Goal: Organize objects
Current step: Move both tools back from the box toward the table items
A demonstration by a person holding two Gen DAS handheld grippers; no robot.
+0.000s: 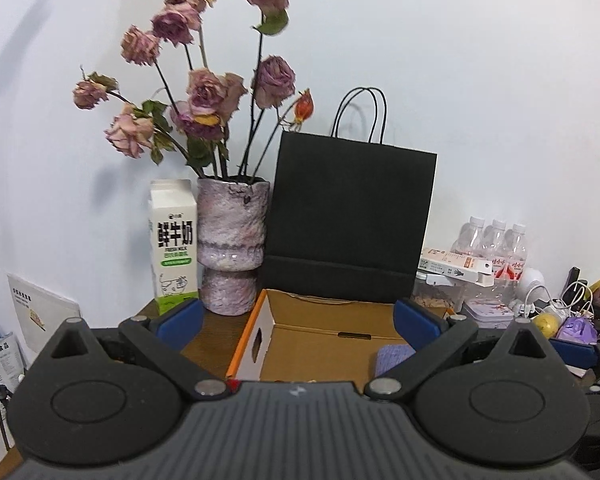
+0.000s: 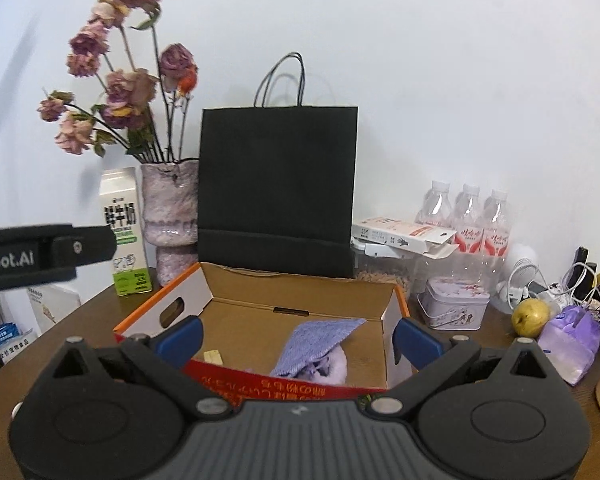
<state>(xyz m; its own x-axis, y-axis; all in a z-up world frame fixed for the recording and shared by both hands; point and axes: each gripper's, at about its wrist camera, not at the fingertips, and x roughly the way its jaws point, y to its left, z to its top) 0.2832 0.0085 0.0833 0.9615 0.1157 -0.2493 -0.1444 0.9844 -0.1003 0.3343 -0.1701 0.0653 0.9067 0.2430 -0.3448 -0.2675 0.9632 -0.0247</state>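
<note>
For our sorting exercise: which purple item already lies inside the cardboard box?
The purple knitted cloth lies inside the cardboard box; the purple pouch and floral tin sit outside on the table.

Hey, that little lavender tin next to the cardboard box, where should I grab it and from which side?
Grip the lavender tin across its body just under the lid, coming from above with the right tool. It stands upright and looks flat-sided; the cardboard box crowds its left, the yellow fruit and cables its right, so the top is probably clearest.

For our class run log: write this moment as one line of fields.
left gripper: open, empty | right gripper: open, empty | cardboard box: open, holds purple cloth | black paper bag: upright behind box
</note>
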